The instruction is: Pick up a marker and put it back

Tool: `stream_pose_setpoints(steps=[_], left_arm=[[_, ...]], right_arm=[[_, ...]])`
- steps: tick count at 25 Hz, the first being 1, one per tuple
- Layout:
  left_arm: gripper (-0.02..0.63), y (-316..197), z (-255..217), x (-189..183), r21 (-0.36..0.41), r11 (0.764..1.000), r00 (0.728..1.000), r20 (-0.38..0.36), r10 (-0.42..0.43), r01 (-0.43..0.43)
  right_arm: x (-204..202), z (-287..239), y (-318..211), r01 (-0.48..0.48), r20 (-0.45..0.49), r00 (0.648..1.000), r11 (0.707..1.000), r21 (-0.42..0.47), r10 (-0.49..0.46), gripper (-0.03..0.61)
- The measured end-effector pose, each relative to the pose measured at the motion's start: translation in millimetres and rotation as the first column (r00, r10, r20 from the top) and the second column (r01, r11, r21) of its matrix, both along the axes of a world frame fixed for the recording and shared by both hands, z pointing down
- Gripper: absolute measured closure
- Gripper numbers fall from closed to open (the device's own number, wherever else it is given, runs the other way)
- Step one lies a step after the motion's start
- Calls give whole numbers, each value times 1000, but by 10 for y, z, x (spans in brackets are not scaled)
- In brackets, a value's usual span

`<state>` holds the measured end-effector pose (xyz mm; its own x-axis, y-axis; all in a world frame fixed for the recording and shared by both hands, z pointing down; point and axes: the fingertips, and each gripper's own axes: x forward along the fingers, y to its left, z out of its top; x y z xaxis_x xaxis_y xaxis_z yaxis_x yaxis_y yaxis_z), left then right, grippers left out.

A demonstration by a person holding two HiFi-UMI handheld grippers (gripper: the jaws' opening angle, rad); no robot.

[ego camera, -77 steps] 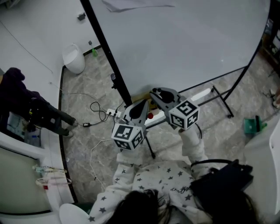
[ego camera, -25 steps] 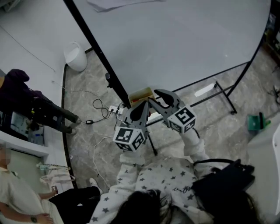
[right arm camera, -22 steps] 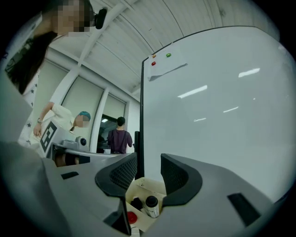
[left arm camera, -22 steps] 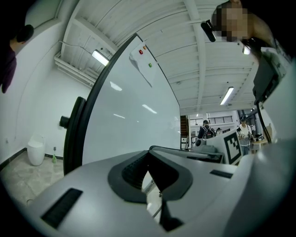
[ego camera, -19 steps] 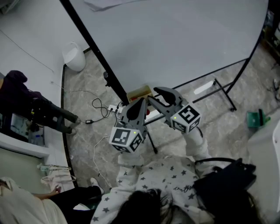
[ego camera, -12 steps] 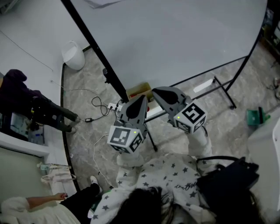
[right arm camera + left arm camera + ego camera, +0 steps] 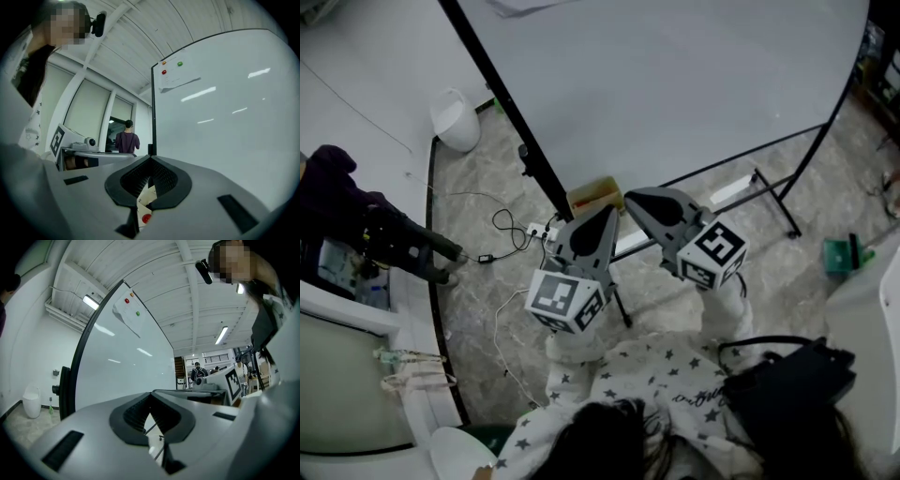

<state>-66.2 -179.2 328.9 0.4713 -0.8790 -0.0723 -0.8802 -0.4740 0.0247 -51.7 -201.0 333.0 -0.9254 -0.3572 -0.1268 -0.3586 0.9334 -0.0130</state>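
I see no marker clearly in any view. Both grippers are held level in front of the whiteboard (image 7: 675, 84), side by side and close together. My left gripper (image 7: 607, 212) is shut, its tips meeting with nothing between them (image 7: 151, 395). My right gripper (image 7: 631, 197) has just been closing and its jaws now meet (image 7: 151, 159), also with nothing between them. Below the right jaws, a small red round thing (image 7: 146, 218) and a pale box show through the gap. The white tray (image 7: 634, 242) of the board runs beneath both grippers.
A cardboard box (image 7: 593, 195) sits at the board's foot, just beyond the tips. The stand's black legs (image 7: 769, 197) spread to the right. A power strip and cables (image 7: 532, 230) lie left, a white bin (image 7: 455, 120) farther back. A person in dark clothes (image 7: 337, 202) is at the far left.
The right gripper's jaws stood apart and have now come together. Both grippers have risen a little towards the board. A seated person at the lower left is out of sight now.
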Motion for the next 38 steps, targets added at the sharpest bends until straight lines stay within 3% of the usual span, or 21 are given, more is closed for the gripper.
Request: stream_pose_setpoints(steps=[14,38], left_arm=[[612,109,86,59,-30,1000,1000,2,2,-2],[612,102,159,79,-52,999,1000,-15,9,-10]], right_arm=[[59,57,87,-42,-37,998,999,0,41,572],[85,100,73,-32,18,999,998,-46,33,572]])
